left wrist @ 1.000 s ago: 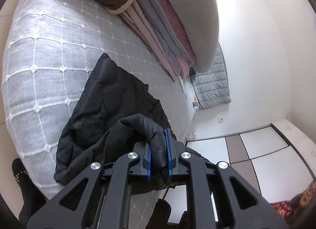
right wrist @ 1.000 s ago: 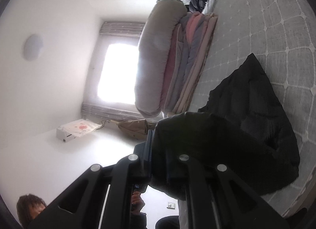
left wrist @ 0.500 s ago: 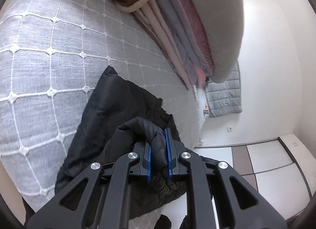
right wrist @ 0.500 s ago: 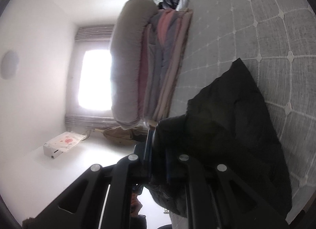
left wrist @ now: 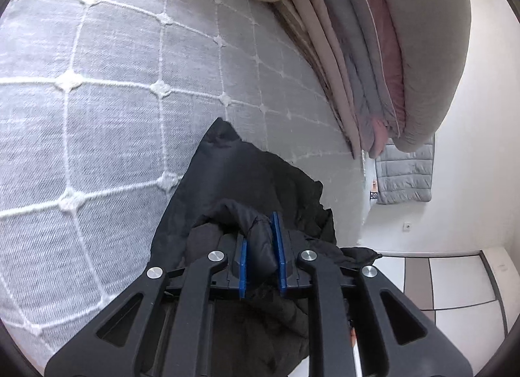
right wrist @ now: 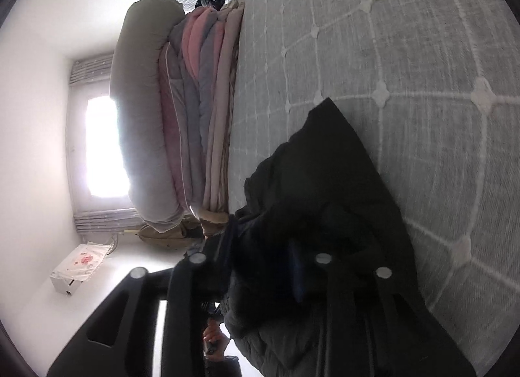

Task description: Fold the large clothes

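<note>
The black jacket (left wrist: 240, 182) lies on the grey quilted bed (left wrist: 97, 91), with its near part hanging over the bed edge. The left gripper (left wrist: 260, 256) is closed narrow on a thick fold of the jacket between its blue pads (left wrist: 243, 260). The right gripper (right wrist: 263, 263) also seems closed on the dark cloth, but this view is dim and blurred. It looks like the lifted edge is being carried over the lying part. To do this well, both grippers should travel level and together, toward the far pointed corner, and lay the cloth flat before releasing. The stack of folded quilts (left wrist: 373, 61) stands well apart.
</note>
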`<control>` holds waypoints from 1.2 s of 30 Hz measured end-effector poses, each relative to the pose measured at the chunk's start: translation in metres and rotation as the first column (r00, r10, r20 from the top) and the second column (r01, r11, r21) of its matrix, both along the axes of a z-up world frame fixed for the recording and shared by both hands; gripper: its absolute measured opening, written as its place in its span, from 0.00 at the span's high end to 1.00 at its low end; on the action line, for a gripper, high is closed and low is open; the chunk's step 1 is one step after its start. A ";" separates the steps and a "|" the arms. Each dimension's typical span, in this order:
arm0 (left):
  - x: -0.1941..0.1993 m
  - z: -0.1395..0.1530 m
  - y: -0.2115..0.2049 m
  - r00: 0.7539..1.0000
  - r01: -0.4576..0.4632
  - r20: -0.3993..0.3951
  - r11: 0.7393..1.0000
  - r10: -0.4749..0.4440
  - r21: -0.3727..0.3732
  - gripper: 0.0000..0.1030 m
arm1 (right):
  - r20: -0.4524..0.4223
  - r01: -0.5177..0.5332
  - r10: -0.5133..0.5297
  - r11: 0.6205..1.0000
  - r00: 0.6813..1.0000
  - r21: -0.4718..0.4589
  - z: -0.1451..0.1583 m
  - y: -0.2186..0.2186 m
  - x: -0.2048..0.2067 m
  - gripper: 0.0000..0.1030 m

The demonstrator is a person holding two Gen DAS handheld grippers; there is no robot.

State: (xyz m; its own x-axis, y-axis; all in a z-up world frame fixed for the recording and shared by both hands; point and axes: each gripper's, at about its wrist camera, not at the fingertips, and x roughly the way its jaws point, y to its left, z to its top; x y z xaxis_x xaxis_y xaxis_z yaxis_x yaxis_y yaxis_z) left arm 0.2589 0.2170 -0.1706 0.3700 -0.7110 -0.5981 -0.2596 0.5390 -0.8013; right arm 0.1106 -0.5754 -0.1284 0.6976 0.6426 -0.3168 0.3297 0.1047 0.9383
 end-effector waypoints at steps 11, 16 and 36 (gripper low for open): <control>0.017 0.002 -0.002 0.999 -0.017 -0.037 0.999 0.016 -0.027 0.80 | -0.008 -0.018 0.018 1.000 1.000 0.017 0.005 -0.010 0.010 0.37; 0.020 0.014 0.004 0.998 -0.022 -0.062 0.999 0.019 -0.049 0.70 | -0.012 -0.084 0.084 0.996 0.996 -0.015 0.020 -0.007 0.010 0.32; -0.059 0.131 -0.056 0.816 0.340 0.359 0.878 -0.454 0.338 0.32 | 0.046 -0.468 0.519 0.802 0.853 -0.371 0.098 0.111 -0.022 0.28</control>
State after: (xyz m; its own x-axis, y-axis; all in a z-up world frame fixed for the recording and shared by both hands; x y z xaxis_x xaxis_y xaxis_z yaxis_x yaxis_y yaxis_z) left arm 0.1998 0.1606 -0.0395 0.3400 -0.6999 -0.6281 0.3469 0.7141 -0.6080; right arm 0.0887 -0.4640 -0.0301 0.3668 0.7843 -0.5003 0.0175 0.5318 0.8467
